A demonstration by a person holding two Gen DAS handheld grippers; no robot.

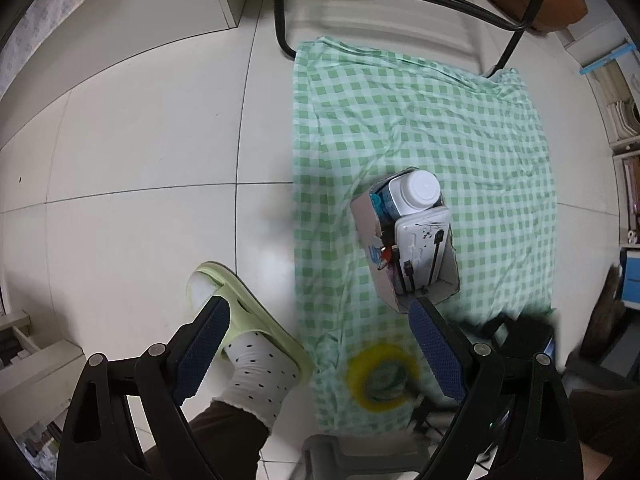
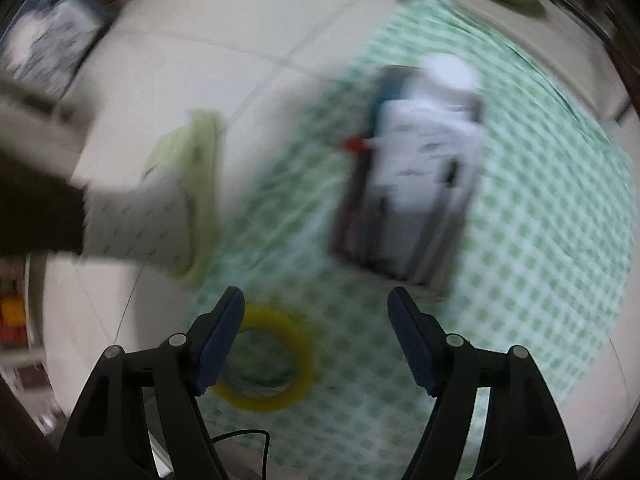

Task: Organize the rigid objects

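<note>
Box [image 1: 404,240] sits mid-frame on the checkered cloth [image 1: 460,112], already packed with 1 bottle [image 1: 416,192] and cables. Tape roll [image 2: 266,360], lower centre, looks like the last stray. Both left gripper [image 1: 316,344] and right gripper [image 2: 316,336] are wide, empty.

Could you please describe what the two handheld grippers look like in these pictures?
Both the left gripper and the right gripper are matte black linkage frames with silver pivot pins and triangular cut-outs. Their fingers carry dark blue textured pads. A thin black cable runs under the right one.
</note>
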